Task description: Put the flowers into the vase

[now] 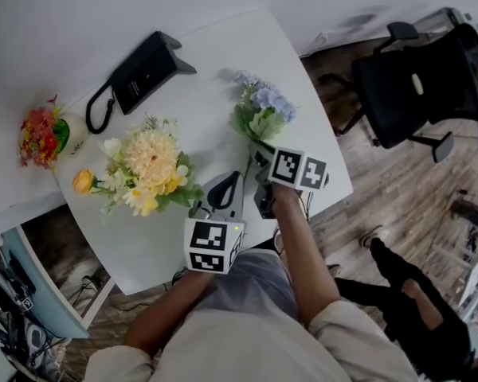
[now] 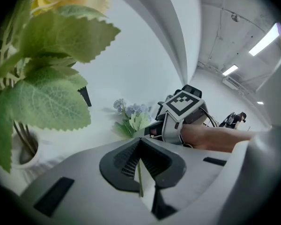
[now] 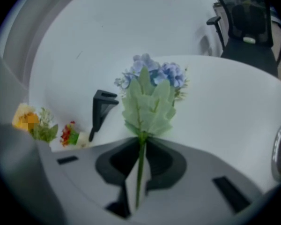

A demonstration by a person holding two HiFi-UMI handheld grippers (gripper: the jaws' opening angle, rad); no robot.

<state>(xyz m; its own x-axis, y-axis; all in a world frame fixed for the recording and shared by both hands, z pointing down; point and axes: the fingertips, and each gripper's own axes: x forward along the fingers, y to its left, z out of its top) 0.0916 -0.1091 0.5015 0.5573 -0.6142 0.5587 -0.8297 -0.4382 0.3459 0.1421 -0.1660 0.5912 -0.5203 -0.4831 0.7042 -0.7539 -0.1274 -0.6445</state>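
- The right tongs (image 3: 141, 146) are clenched on the stem of a blue flower (image 3: 152, 90), gripped below its pale green leaves.
- That blue flower's long axis runs straight out along the tongs. Its blooms point away from the person, toward the table's far edge, and it sits low over the table's right part.
- The left tongs (image 2: 139, 144) are clenched, with a thin green stem (image 2: 140, 177) pinched between them. I cannot tell where this stem leads.
- Just left of the left tongs stands a white vase (image 2: 24, 156) that holds the yellow bouquet (image 1: 147, 165), its leaves close to that camera.
- The table (image 1: 223, 54) is white and bare around the flowers. A black telephone (image 1: 139, 74) lies farther back, and red flowers (image 1: 38, 138) are at the left edge.
- Beyond the table are a wooden floor (image 1: 382, 189) and 1 black office chair (image 1: 430, 78).
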